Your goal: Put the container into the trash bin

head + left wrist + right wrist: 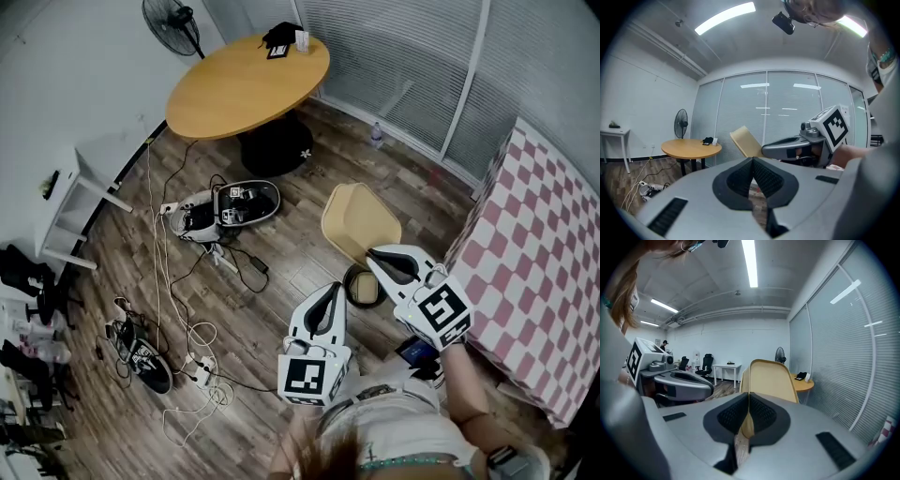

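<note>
I find the left gripper (330,289) with its jaws brought fully together; its own view shows the ribbed pads (764,176) meeting along one seam with nothing caught between them. The right gripper (377,255) is likewise closed, pads (759,413) pressed edge to edge, and it carries nothing. In the head view both grippers are held out side by side over the wood floor (272,187), the right one slightly ahead, and both point toward the bin (349,286). The bin stands on the floor between the round table (248,84) and the checkered cloth (534,272), just past the left gripper's tips and partly under the right gripper. Its beige lid (361,220) is raised and leans back on the far side; in the right gripper view it stands upright directly beyond the jaws. The bin's mouth reads as a dark round opening. I cannot make out the container in any view; neither gripper holds it, and the inside of the bin is too dark to judge
</note>
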